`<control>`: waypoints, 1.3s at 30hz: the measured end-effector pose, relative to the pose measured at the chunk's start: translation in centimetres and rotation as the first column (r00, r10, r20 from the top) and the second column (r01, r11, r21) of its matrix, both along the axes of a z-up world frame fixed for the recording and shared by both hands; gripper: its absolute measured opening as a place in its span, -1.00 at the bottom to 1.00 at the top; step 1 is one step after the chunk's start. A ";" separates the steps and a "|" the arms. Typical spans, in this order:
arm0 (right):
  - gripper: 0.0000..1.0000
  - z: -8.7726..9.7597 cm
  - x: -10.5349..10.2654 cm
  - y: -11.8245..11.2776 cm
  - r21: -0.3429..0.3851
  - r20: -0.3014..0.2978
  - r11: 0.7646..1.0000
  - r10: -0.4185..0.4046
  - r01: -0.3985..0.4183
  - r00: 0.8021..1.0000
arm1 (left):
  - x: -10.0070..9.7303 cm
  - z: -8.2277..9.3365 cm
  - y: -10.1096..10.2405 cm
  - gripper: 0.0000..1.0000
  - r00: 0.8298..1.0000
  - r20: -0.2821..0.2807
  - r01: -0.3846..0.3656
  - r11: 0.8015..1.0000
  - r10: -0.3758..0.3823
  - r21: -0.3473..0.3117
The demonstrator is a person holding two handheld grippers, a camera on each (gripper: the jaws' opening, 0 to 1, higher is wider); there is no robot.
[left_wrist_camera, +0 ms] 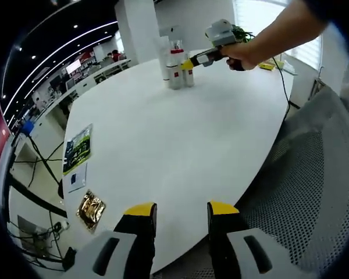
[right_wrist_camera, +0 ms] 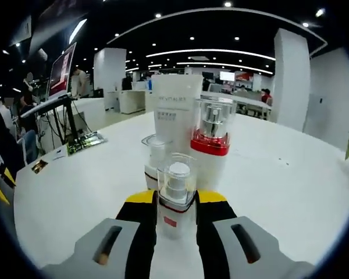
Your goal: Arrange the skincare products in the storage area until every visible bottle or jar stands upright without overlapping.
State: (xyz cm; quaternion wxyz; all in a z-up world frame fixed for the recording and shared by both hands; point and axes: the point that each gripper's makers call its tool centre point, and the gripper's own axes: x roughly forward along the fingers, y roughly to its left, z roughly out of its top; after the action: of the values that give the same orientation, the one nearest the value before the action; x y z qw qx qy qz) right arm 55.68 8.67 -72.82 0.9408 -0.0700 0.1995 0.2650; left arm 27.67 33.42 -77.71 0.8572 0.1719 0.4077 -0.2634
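Far across the white round table (left_wrist_camera: 163,145) stands a tight group of skincare products: a tall white tube (left_wrist_camera: 164,53), a white bottle with a red collar (left_wrist_camera: 175,67) and a small bottle (left_wrist_camera: 188,77). My right gripper (left_wrist_camera: 192,61), held by a person's hand (left_wrist_camera: 241,53), reaches in at the small bottle. In the right gripper view the small clear-capped bottle (right_wrist_camera: 175,197) stands upright between my right gripper's (right_wrist_camera: 177,200) yellow-tipped jaws, which press its sides. Behind it are the red-collared bottle (right_wrist_camera: 210,148), the tube (right_wrist_camera: 175,104) and another small clear-capped bottle (right_wrist_camera: 157,154). My left gripper (left_wrist_camera: 182,210) hangs open over the table's near edge, holding nothing.
A green leaflet (left_wrist_camera: 77,150), a small card (left_wrist_camera: 77,177) and a gold packet (left_wrist_camera: 91,209) lie at the table's left rim. A grey mesh chair (left_wrist_camera: 314,174) stands to the right. Leaflets (right_wrist_camera: 87,141) lie far left in the right gripper view, near a monitor (right_wrist_camera: 61,67).
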 end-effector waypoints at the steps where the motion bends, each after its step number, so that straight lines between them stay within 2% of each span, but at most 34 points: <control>1: -0.52 -0.1 -0.1 0.1 0.002 -0.003 1.000 0.002 -0.002 1.000 | 0.0 0.0 0.0 -0.30 1.000 0.001 0.001 1.000 -0.001 0.001; 12: -0.34 -0.9 -0.5 -0.8 -0.013 -0.056 0.999 -0.031 0.030 0.998 | 0.0 0.2 0.0 -0.30 1.000 0.012 0.012 1.000 -0.012 0.006; 15: -0.26 -0.9 -0.4 -1.1 0.008 -0.081 0.998 -0.058 0.059 0.995 | 0.1 0.2 -0.1 -0.30 1.000 0.018 0.010 1.000 -0.010 0.001; 16: -0.24 -1.3 -0.6 -1.0 0.010 -0.114 0.998 -0.063 0.064 0.991 | 0.0 0.2 -0.1 -0.30 1.000 0.015 0.013 1.000 -0.013 0.003; 19: -0.32 -1.5 -0.8 -0.7 -0.005 -0.115 0.999 -0.046 0.045 0.992 | 0.0 0.1 -0.1 -0.30 1.000 0.011 0.015 1.000 -0.015 0.008; 20: -0.35 -1.7 -0.9 -0.7 -0.008 -0.128 0.999 -0.047 0.046 0.991 | 0.0 0.1 0.0 -0.30 1.000 0.011 0.014 1.000 -0.014 0.009; 21: -0.39 -2.2 -1.1 -1.0 -0.045 -0.153 0.998 -0.057 0.051 0.987 | 0.0 0.1 0.0 -0.30 1.000 0.011 0.013 1.000 -0.013 0.010; 23: -0.44 -2.2 -1.0 -1.1 -0.043 -0.147 0.997 -0.067 0.061 0.987 | 0.0 0.1 0.0 -0.30 1.000 0.012 0.012 1.000 -0.012 0.008; 25: -0.43 -2.4 -0.9 -1.0 -0.022 -0.168 0.997 -0.071 0.069 0.983 | 0.0 0.1 0.0 -0.30 1.000 0.013 0.014 1.000 -0.014 0.012; 28: -0.51 -2.7 -0.9 -0.8 -0.047 -0.180 0.997 -0.067 0.060 0.981 | 0.0 0.2 0.0 -0.32 1.000 0.018 0.016 1.000 -0.016 0.016; 30: -0.58 -2.7 -0.9 -0.8 -0.040 -0.190 0.996 -0.088 0.082 0.978 | 0.0 0.2 0.1 -0.32 1.000 0.019 0.014 1.000 -0.014 0.017; 33: -0.58 -2.9 -0.5 -1.3 -0.025 -0.210 0.987 -0.162 0.160 0.964 | 0.0 0.2 0.1 -0.32 1.000 0.018 0.014 1.000 -0.014 0.020; 39: -0.62 -3.7 0.7 -1.7 -0.039 -0.208 0.976 -0.218 0.214 0.954 | 0.0 0.1 0.2 -0.34 1.000 0.017 0.018 0.999 -0.018 0.028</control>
State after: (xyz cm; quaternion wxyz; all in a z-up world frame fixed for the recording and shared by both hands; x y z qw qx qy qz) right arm 56.39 6.99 -76.57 0.9371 -0.0270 0.3066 0.1649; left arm 27.68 33.59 -77.60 0.8559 0.1897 0.4022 -0.2639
